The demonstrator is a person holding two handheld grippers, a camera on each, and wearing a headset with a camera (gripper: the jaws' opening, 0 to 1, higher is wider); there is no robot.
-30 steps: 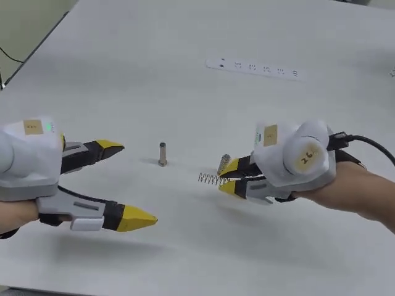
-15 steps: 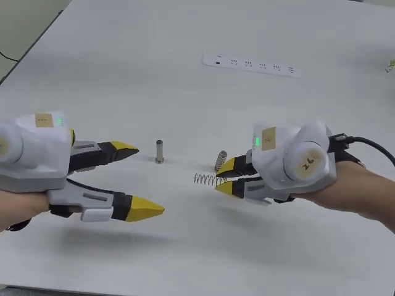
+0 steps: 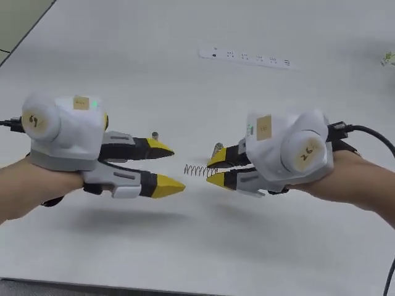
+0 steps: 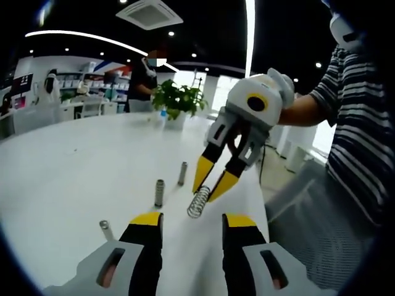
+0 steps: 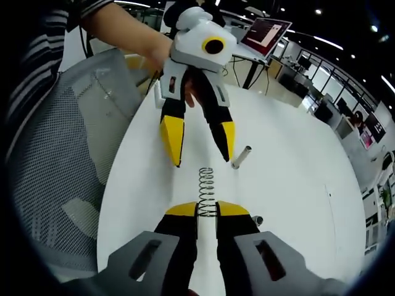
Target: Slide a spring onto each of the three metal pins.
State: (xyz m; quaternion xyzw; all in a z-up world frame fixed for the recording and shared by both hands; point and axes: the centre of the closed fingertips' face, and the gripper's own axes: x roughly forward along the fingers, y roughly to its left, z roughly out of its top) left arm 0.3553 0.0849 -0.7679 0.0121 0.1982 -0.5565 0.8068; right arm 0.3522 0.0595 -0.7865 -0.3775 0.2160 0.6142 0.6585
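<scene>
Overhead, the right gripper (image 3: pixel 214 171) pinches 1 spring (image 3: pixel 199 171) above the white table (image 3: pixel 154 80), facing the wide-open left gripper (image 3: pixel 171 166). Left gripper view: 3 metal pins (image 4: pixel 159 192) stand upright. Right gripper view: the spring's end sits clamped.

**White table, three pins, one power strip**

We've got a broad white table (image 3: pixel 185 37), matte and pale from edge to edge. Out at the far side a long white power strip (image 3: pixel 244 58) lies flat on it, well apart from the rest. Closer in, a bare pin (image 3: pixel 155 135) stands upright on the surface, with just its top showing in the head view. Off to its right stands a sprung pin (image 3: pixel 217 148), and in the left gripper view we can make out the coil wrapped around its shaft. That same view gives us a third pin (image 4: pixel 182 173), upright and uncovered, just beyond the sprung one. At the table's far right edge sits a green scrap (image 3: pixel 389 58), too small to tell what it is
</scene>
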